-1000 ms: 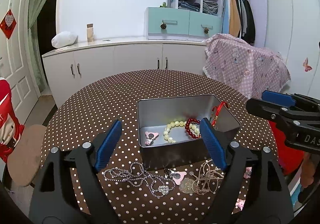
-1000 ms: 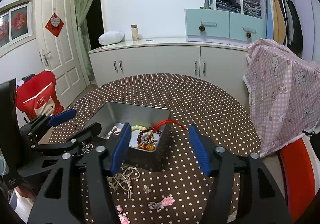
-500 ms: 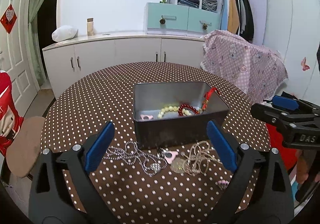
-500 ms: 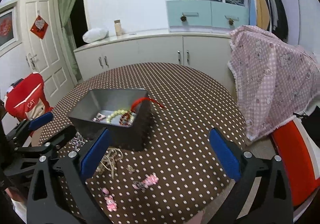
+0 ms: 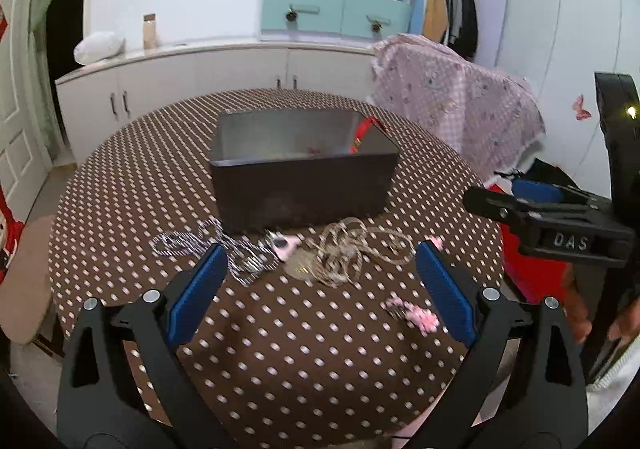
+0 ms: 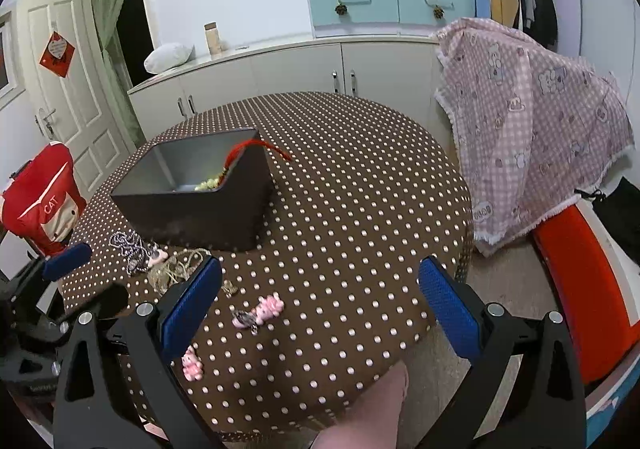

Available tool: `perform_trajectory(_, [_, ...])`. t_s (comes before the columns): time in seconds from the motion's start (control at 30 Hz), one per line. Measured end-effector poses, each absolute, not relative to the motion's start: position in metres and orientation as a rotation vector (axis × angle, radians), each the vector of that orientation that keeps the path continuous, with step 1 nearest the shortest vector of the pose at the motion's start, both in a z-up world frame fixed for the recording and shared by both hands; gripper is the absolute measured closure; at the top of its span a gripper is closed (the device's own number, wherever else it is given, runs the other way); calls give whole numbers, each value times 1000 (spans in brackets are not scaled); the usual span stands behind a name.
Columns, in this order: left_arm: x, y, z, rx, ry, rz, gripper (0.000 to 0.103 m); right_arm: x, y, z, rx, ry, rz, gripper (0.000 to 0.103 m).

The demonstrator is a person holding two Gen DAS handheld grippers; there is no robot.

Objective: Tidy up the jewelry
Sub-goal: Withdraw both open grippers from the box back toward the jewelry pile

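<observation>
A dark metal box [image 5: 300, 185] stands on the round dotted table [image 5: 280, 349] with bead bracelets and a red cord [image 5: 362, 131] hanging over its rim; it also shows in the right wrist view [image 6: 200, 205]. In front of it lie a silver chain [image 5: 224, 249], a tan cord necklace [image 5: 352, 253], a pink charm [image 5: 286, 243] and a pink hair clip [image 5: 416, 315]. My left gripper [image 5: 316, 293] is open and empty, back from the chains. My right gripper [image 6: 320, 303] is open and empty above the pink clip [image 6: 260, 311] near the table's front edge.
A second pink clip [image 6: 191, 365] lies near the table edge. White cabinets [image 6: 280, 69] stand behind the table. A chair draped in pink cloth [image 6: 532, 129] is at the right. A red bag [image 6: 40, 201] hangs at the left.
Both grippers have pulled back and lowered away from the box and opened wider. The red cord bracelet now rests in the box, hanging over its rim.
</observation>
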State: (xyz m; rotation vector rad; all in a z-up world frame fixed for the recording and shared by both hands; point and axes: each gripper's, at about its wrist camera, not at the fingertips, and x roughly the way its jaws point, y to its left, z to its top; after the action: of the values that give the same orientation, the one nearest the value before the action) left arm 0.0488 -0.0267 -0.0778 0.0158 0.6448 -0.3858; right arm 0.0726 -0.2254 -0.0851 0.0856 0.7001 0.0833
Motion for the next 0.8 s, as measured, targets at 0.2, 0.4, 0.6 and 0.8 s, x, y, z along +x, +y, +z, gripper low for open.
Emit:
perform_trajectory(0.2, [46, -38, -91, 9, 718, -471, 10, 68, -227, -95, 86, 729, 72, 8])
perform_trajectory(0.4, [43, -48, -104, 17, 780, -531, 10, 63, -230, -102, 86, 747, 70, 8])
perform_trajectory(0.6, [36, -51, -108, 19, 751, -557, 10, 62, -234, -105, 97, 756, 59, 8])
perform_trajectory(0.8, [36, -56, -111, 52, 745, -569, 30, 64, -239, -107, 97, 760, 51, 8])
